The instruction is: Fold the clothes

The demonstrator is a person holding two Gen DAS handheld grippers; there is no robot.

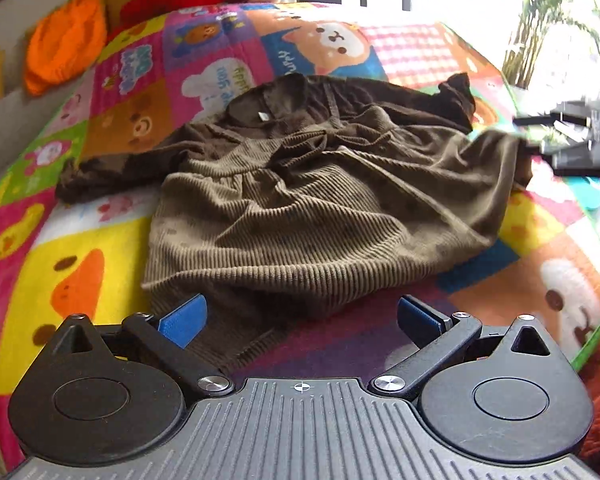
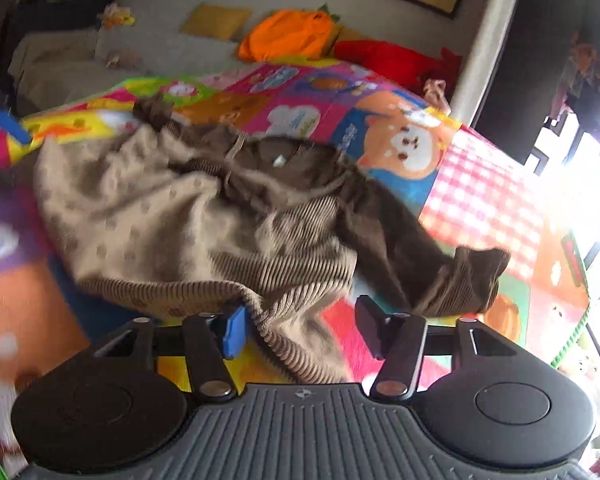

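Rumpled ribbed brown corduroy dress [image 1: 300, 200]

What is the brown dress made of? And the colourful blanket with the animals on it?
The brown dress looks like corduroy: fine raised ribs run across it, matte and soft. The blanket looks like fuzzy fleece with printed cartoon animals, though the fuzziness could partly be blur.

one brown garment [image 1: 300, 184], one patchwork blanket [image 1: 420, 52], one orange cushion [image 1: 64, 44], two grippers [image 1: 300, 316].
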